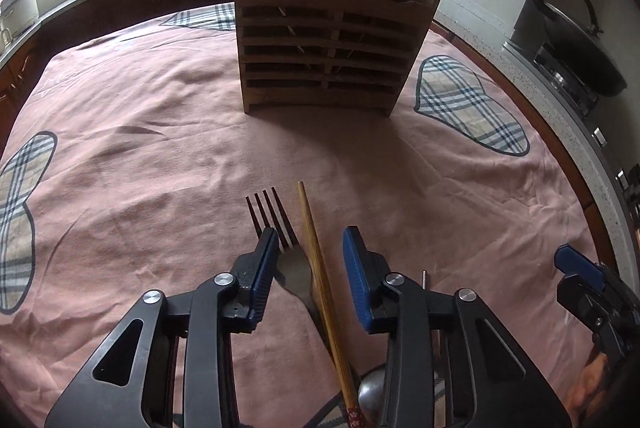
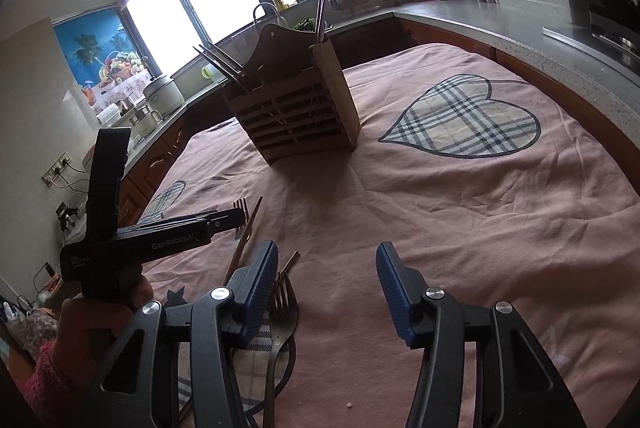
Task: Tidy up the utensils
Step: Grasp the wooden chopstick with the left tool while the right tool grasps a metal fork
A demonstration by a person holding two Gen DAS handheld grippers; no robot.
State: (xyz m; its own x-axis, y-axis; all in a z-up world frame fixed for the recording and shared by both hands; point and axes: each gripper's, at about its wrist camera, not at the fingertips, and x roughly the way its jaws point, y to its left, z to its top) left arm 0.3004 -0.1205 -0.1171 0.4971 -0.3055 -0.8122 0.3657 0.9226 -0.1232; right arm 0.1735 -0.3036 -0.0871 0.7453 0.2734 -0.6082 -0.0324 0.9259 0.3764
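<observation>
Fork (image 1: 294,268) handle hidden under chopstick (image 1: 320,276) & left hand-held gripper (image 1: 310,254)

Bare cloth (image 1: 168,132) before upright holder (image 1: 328,60).

Matt metal fork (image 1: 294,268), wooden chopstick (image 1: 320,268), slatted wooden holder (image 1: 328,60), wrinkled cloth (image 1: 160,148).

- Left gripper (image 1: 310,260), low centre of its frame, jaws spread wide apart, gripping nothing.
- Right gripper (image 2: 326,274), low centre of its frame, jaws likewise spread, holding nothing.
</observation>
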